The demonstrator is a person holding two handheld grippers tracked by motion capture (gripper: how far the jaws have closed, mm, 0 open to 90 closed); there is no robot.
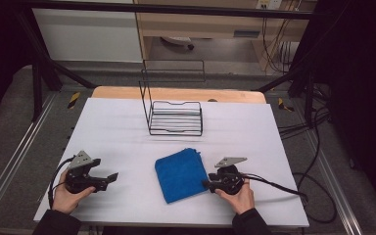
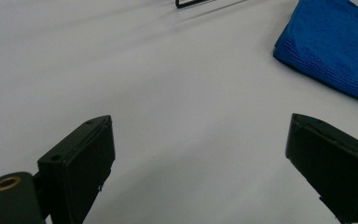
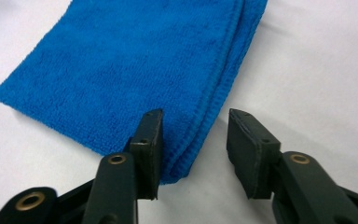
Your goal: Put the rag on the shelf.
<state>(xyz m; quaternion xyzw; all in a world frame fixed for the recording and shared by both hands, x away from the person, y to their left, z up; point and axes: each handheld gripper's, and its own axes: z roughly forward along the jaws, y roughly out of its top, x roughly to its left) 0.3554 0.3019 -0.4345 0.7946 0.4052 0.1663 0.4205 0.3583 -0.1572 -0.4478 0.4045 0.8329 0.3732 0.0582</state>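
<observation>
A folded blue towel (image 1: 180, 174) lies flat on the white table (image 1: 117, 132), near the front middle. My right gripper (image 1: 206, 183) is at the towel's right edge, held low by a hand. In the right gripper view the right gripper (image 3: 193, 121) is open, its jaws partly apart and straddling the towel's (image 3: 135, 60) layered folded edge: one jaw over the cloth, the other over bare table. My left gripper (image 1: 110, 178) rests to the left of the towel, well apart from it. It (image 2: 200, 126) is open wide over bare table, with the towel (image 2: 331, 42) off to its upper right.
A black wire rack (image 1: 175, 117) stands upright behind the towel, at the table's far middle; its base corner (image 2: 193, 3) peeks in the left gripper view. A wooden board (image 1: 176, 93) runs along the far edge. Cables (image 1: 274, 186) trail off the right side.
</observation>
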